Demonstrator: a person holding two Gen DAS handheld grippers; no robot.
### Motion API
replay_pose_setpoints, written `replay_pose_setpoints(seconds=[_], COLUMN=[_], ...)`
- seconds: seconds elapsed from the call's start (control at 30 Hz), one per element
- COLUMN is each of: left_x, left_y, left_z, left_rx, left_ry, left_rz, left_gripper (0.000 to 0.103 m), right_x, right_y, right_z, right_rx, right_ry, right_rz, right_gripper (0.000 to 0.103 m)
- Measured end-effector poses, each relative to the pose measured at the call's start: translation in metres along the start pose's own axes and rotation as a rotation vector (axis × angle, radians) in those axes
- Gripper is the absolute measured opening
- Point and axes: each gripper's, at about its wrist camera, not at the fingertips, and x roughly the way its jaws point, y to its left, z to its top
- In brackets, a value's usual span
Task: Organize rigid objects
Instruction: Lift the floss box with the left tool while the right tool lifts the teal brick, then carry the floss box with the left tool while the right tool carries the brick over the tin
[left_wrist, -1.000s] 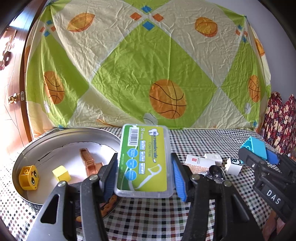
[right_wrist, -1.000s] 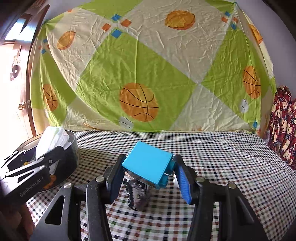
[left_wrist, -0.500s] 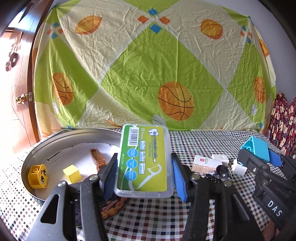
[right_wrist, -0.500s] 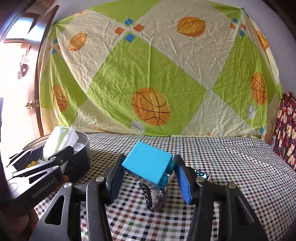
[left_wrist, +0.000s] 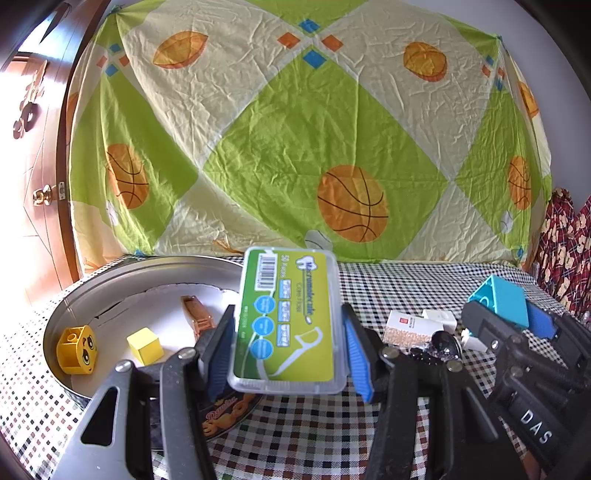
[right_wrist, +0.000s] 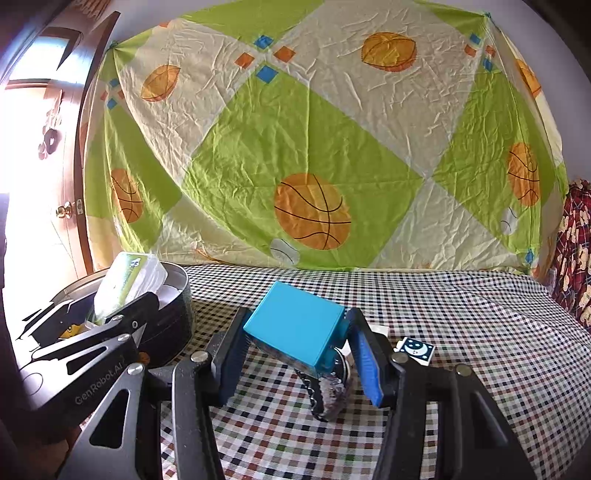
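Both tongs are loaded. Over the last second my left gripper (left_wrist: 288, 347) has carried its floss-pick box (left_wrist: 288, 317) in toward the round metal tin (left_wrist: 92, 291), whose rim now sits just left of and below the left fingers, so I judge the drop into the tin is close. My right gripper (right_wrist: 295, 354), clenched on a turquoise block (right_wrist: 295, 332), has lifted a little off the checked cloth (right_wrist: 461, 314) and hangs above the loose pile.

From the left wrist I can see the tin's contents left of the box: a yellow face block (left_wrist: 75, 349), a small yellow cube (left_wrist: 144, 343) and a brown clip (left_wrist: 195, 315). From the right wrist those are mostly hidden by the tin wall, but a moon-print tile (right_wrist: 416, 349), just right of the right fingers, shows plainly.
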Motion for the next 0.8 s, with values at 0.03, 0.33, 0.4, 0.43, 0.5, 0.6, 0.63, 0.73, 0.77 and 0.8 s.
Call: replay_pose_setpoints(seconds=[0.03,0.33,0.4,0.43,0.5,0.6,0.63,0.73,0.77,0.8], left_x=[0.0,-0.001,-0.002,-0.002,-0.003,-0.003,-0.004,-0.005,-0.006,-0.006], left_y=[0.001,0.019,0.024,0.026,0.03,0.036,0.038,0.045,0.046,0.048], left_z=[0.0,-0.002,-0.002,-0.002,-0.003,-0.003,-0.003,-0.002,-0.002,-0.001], left_rx=[-0.003,-0.032,-0.038,-0.04,-0.043,-0.051,-0.054,-0.064,-0.066,-0.07], left_ry=[0.001,0.017,0.021,0.024,0.027,0.029,0.03,0.029,0.029,0.029], left_rz=[-0.002,0.025,0.033,0.033,0.042,0.043,0.044,0.051,0.052,0.054], left_gripper=[0.053,0.053,0.053,0.053,0.053,0.053,0.053,0.053,0.053,0.053], right_x=[0.0,0.006,0.007,0.008,0.01,0.013,0.014,0.016,0.016,0.017], right_y=[0.001,0.013,0.02,0.023,0.03,0.039,0.042,0.05,0.053,0.054], right_z=[0.0,0.0,0.0,0.0,0.0,0.0,0.0,0.0,0.0,-0.001], right_rx=[-0.001,0.004,-0.002,-0.007,0.0,-0.008,-0.012,-0.021,-0.024,-0.025], right_ry=[0.001,0.014,0.013,0.013,0.014,0.018,0.019,0.019,0.02,0.021], right_rz=[0.002,0.04,0.052,0.059,0.075,0.093,0.098,0.109,0.113,0.115], right_gripper=[0.055,0.055,0.055,0.055,0.055,0.055,0.055,0.055,0.055,0.055])
